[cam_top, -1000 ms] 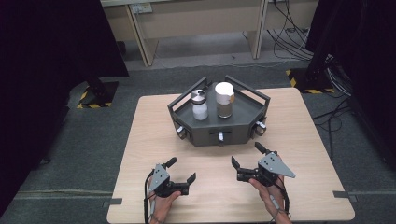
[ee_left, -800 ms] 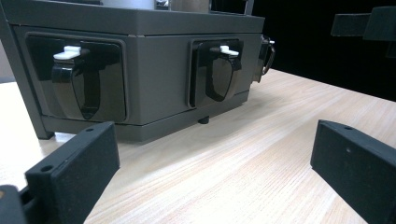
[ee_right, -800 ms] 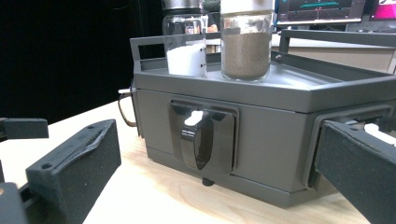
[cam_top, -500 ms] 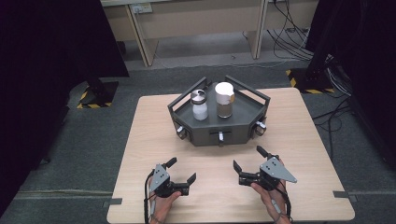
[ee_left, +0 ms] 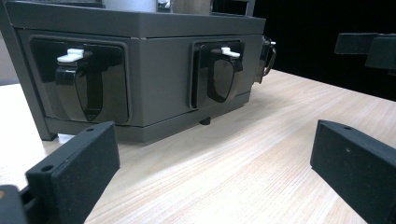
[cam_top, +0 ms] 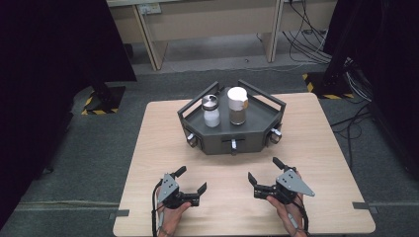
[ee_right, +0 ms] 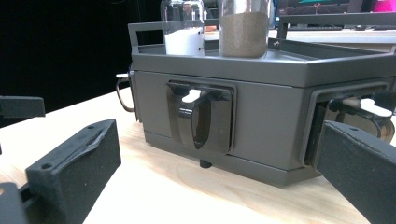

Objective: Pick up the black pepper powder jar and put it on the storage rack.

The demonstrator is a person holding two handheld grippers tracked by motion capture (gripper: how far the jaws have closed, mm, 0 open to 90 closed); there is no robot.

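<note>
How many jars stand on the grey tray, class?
2. A jar of white powder stands at the left of the tray, and a taller jar of brown powder is beside it on the right. None seems hidden.

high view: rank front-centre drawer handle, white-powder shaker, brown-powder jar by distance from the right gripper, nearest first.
From the right gripper:
1. Front-centre drawer handle, on the grey organiser's near face, up and left of the gripper.
2. Brown-powder jar, on top, right of the pair.
3. White-powder shaker, on top, left of the jar, farthest.
</note>
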